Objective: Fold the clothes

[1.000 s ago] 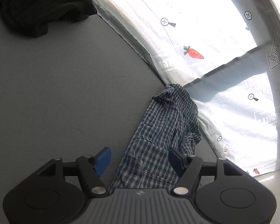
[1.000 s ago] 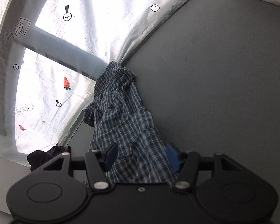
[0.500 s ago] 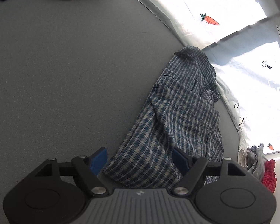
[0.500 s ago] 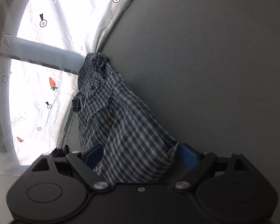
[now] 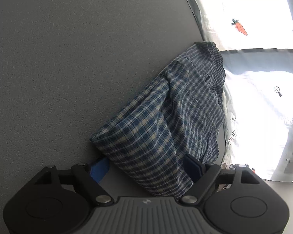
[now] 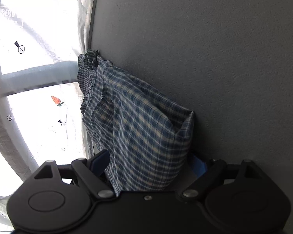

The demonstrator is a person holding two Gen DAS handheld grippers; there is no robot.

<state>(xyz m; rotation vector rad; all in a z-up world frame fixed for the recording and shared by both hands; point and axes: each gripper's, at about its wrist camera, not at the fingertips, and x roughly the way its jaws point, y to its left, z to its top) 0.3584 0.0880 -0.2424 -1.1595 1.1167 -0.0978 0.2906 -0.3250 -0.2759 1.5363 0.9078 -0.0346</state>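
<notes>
The checked shirt (image 5: 166, 117) is laid on the grey bench (image 5: 58, 68), right along the bench edge where the white sheet with carrots (image 5: 254, 78) is seen. Its long side is stretched away from both tongs, with the collar end far off at the edge and the wide bottom end close by. The left tongs (image 5: 146, 167) are spread wide and have just been opening, with the bottom end lying loose between them. The right tongs (image 6: 148, 161) are spread wide too, with the other bottom corner between them, not pinched. Both hands are judged about equally near.
</notes>
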